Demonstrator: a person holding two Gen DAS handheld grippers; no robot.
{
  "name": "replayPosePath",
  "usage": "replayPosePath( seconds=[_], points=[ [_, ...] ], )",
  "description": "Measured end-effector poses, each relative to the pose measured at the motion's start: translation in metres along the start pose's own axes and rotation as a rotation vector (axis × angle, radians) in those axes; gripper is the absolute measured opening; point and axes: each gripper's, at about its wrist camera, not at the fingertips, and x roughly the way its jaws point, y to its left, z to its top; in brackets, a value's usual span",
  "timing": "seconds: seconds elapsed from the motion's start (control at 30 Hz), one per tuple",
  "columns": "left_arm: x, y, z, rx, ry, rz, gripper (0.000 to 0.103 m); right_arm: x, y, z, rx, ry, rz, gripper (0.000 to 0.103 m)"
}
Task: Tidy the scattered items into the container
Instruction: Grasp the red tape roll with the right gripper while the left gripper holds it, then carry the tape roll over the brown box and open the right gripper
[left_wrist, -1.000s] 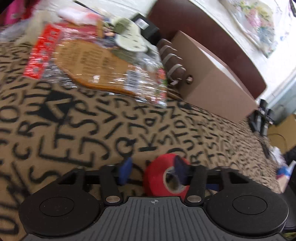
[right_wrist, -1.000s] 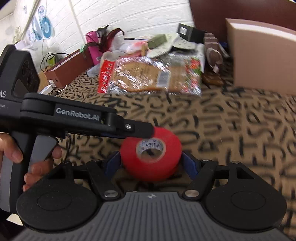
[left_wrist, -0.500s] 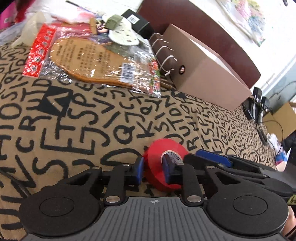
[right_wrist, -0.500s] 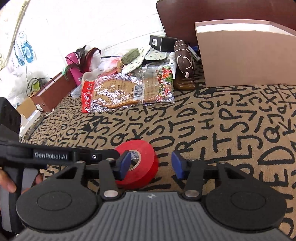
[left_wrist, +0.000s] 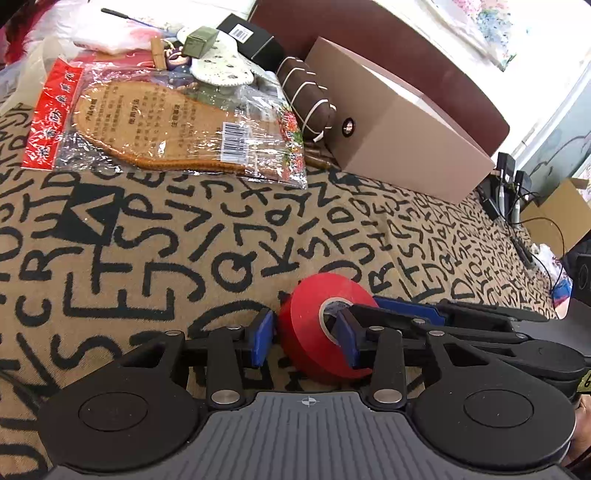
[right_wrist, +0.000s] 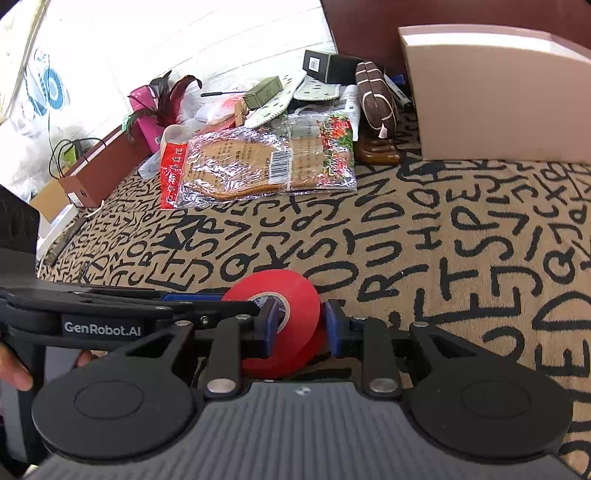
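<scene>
Left wrist view first: a red tape roll (left_wrist: 325, 325) sits tilted on the letter-print cloth (left_wrist: 155, 251), right at the left gripper (left_wrist: 306, 338). That gripper's jaws straddle one side of the ring, with the right pad (left_wrist: 347, 341) poked into the core hole and the left pad (left_wrist: 260, 341) standing just off the outer wall with a sliver of cloth showing between, so it's loose, not really squeezing. The right gripper's fingers come in from the right, one into the core hole and a blue-padded one along the far side of the roll. Further back there's a bag of insoles (left_wrist: 166, 125), a brown striped pouch (left_wrist: 308, 99) leaning against a beige box (left_wrist: 402, 136), and a black box (left_wrist: 255, 40) behind all that.

Right wrist view: the right gripper (right_wrist: 300, 326) has the tape roll (right_wrist: 280, 317) pinched across one side of the ring, one blue pad in the core and the other pressed on the outside, jaws clamped tight on it. The left gripper's black arm (right_wrist: 122, 314) reaches in from the left, and a bit of the person's hand (right_wrist: 14, 369) shows at the edge. The roll is low over the cloth (right_wrist: 443, 258), well apart from the beige box (right_wrist: 498, 99) at top right. The insole bag (right_wrist: 258, 162) and pouch (right_wrist: 376, 99) lie in the clutter up back.
</scene>
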Motion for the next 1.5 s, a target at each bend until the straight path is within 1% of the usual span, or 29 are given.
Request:
replayPosePath(
  seconds=[0.07, 0.1, 0.13, 0.23, 0.33, 0.4, 0.43, 0.5, 0.53, 0.57, 0.67, 0.77, 0.87, 0.93, 1.03, 1.17, 1.23, 1.37, 1.5],
  points=[
    [0.001, -0.001, 0.001, 0.020, 0.009, 0.011, 0.047, 0.001, -0.002, 0.000, 0.012, 0.006, 0.006, 0.031],
    [0.001, -0.002, 0.001, 0.033, 0.011, 0.015, 0.043, 0.002, -0.002, 0.000, 0.010, 0.009, 0.006, 0.032],
    [0.001, -0.001, 0.000, 0.035, 0.011, 0.014, 0.042, 0.003, -0.001, 0.001, 0.007, 0.012, 0.004, 0.032],
    [0.001, -0.002, -0.001, 0.022, 0.001, 0.010, 0.041, 0.005, -0.001, 0.002, 0.009, 0.024, 0.001, 0.033],
    [0.001, 0.001, -0.002, 0.009, -0.009, 0.000, 0.046, 0.007, -0.001, 0.003, 0.019, 0.029, -0.006, 0.033],
    [0.001, 0.002, -0.001, 0.013, -0.007, -0.002, 0.045, 0.007, -0.002, 0.002, 0.019, 0.030, -0.003, 0.033],
    [0.001, 0.002, -0.001, 0.018, -0.006, 0.000, 0.046, 0.007, -0.003, 0.002, 0.013, 0.030, -0.002, 0.033],
    [0.001, 0.001, -0.001, 0.021, -0.007, 0.012, 0.039, 0.008, -0.004, 0.002, 0.014, 0.030, 0.004, 0.033],
    [0.001, 0.001, -0.001, 0.021, -0.008, 0.019, 0.032, 0.007, -0.005, 0.002, 0.016, 0.030, 0.006, 0.033],
    [0.000, 0.000, -0.001, 0.021, -0.010, 0.025, 0.029, 0.007, -0.005, 0.002, 0.020, 0.029, 0.005, 0.033],
    [-0.004, -0.004, -0.001, 0.014, 0.000, 0.026, 0.028, 0.002, 0.000, 0.001, 0.011, 0.021, -0.012, 0.032],
    [-0.006, -0.016, 0.001, 0.035, 0.005, 0.019, 0.027, -0.009, 0.001, -0.002, 0.004, 0.016, -0.021, 0.032],
    [-0.008, -0.034, 0.009, 0.066, -0.022, 0.005, 0.027, -0.023, -0.001, 0.001, -0.006, -0.009, -0.051, 0.031],
    [-0.009, -0.046, 0.020, 0.073, -0.052, -0.008, 0.027, -0.034, -0.007, 0.009, 0.009, -0.037, -0.057, 0.031],
    [-0.004, -0.063, 0.039, 0.063, -0.086, -0.044, 0.027, -0.051, -0.017, 0.023, 0.011, -0.105, -0.076, 0.031],
    [0.004, -0.087, 0.076, 0.082, -0.130, -0.085, 0.027, -0.068, -0.033, 0.052, -0.019, -0.178, -0.112, 0.031],
    [0.007, -0.100, 0.099, 0.096, -0.159, -0.104, 0.027, -0.076, -0.040, 0.069, -0.043, -0.213, -0.125, 0.030],
    [0.019, -0.126, 0.151, 0.128, -0.210, -0.139, 0.027, -0.092, -0.054, 0.113, -0.101, -0.292, -0.161, 0.030],
    [0.046, -0.143, 0.205, 0.113, -0.212, -0.172, 0.027, -0.098, -0.077, 0.162, -0.141, -0.334, -0.200, 0.030]
  ],
)
